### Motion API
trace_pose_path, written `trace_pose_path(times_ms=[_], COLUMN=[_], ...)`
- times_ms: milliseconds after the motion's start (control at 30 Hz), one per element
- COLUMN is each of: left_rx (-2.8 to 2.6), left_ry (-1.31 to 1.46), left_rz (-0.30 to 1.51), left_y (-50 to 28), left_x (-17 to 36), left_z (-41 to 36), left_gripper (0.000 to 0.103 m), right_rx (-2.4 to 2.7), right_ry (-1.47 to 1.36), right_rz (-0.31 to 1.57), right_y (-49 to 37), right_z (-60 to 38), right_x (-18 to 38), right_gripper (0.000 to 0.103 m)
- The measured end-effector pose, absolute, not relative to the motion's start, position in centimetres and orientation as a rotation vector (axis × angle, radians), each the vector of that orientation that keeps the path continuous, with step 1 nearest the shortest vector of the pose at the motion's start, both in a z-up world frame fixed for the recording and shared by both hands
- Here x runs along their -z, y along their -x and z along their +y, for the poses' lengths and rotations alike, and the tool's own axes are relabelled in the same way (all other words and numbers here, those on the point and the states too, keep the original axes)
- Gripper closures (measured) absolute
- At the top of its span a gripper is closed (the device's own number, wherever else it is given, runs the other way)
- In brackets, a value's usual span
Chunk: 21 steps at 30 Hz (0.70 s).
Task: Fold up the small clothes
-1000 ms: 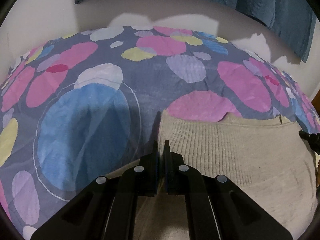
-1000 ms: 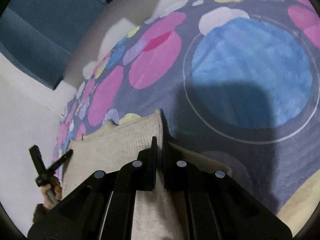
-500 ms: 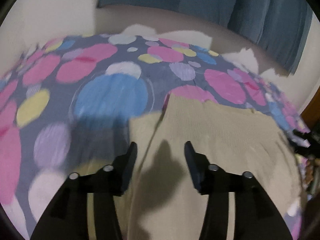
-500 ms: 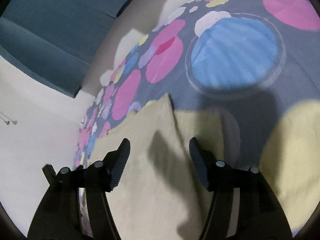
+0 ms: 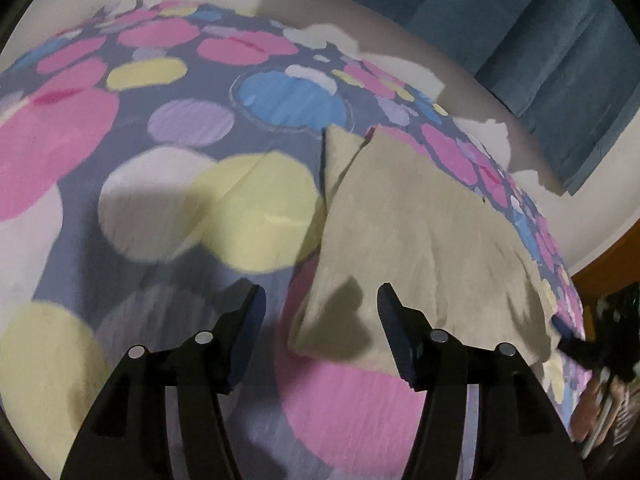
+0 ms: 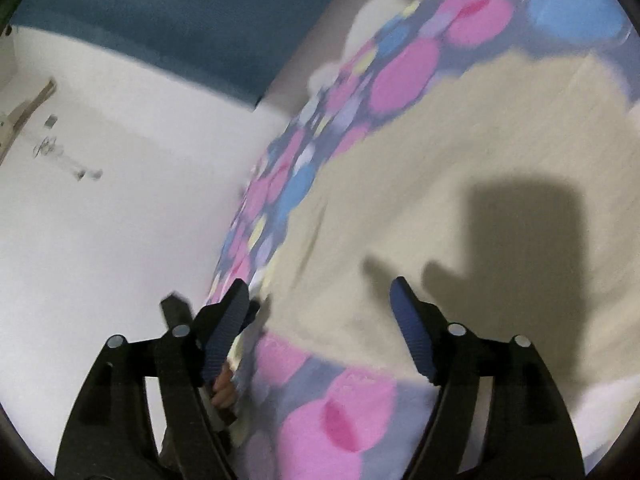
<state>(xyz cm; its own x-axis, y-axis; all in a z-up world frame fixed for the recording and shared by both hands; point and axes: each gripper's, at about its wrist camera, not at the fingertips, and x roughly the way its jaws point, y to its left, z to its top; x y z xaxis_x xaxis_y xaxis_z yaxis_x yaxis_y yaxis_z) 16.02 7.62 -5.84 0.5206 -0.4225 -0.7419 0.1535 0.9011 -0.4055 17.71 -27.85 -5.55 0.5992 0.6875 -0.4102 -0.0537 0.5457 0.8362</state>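
STAGE: fold laid, further folds judged pending | ITEM: beige knit garment (image 5: 420, 236) lies flat on the spotted bedsheet (image 5: 168, 184), one flap doubled over | LEFT: left gripper (image 5: 320, 320) fingers opening, empty | RIGHT: right gripper (image 6: 320, 312) fingers opening, empty, above the garment

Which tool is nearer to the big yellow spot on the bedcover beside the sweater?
Left. The left tool, jaws opening with nothing gripped, hovers just short of the yellow spot. The right tool, jaws also opening, is beyond the sweater, at its far edge.
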Motion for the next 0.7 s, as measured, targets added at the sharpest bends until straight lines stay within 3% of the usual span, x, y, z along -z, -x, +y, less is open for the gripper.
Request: trace_pose_path(times_ms=[133,233,700], left_rx=[0.358,0.360,0.519], left_ry=[0.310,0.329,0.355], left_rz=[0.962,0.965,1.081], left_y=[-15.4,-15.6,-23.1], left_x=[6.1,6.2,7.6], left_z=[8.1,8.5,7.4], left_gripper=[0.045,0.039,0.034], right_rx=[-0.484,-0.517,-0.538], right_ry=[-0.890,-0.796,-0.721], right_rz=[0.936,0.886,0.828], right_y=[-17.7,-17.4,-16.3], right_z=[-24.7,-24.0,-23.5], right_x=[9.6,8.7,8.7], right_gripper=[0.027,0.024,0.017])
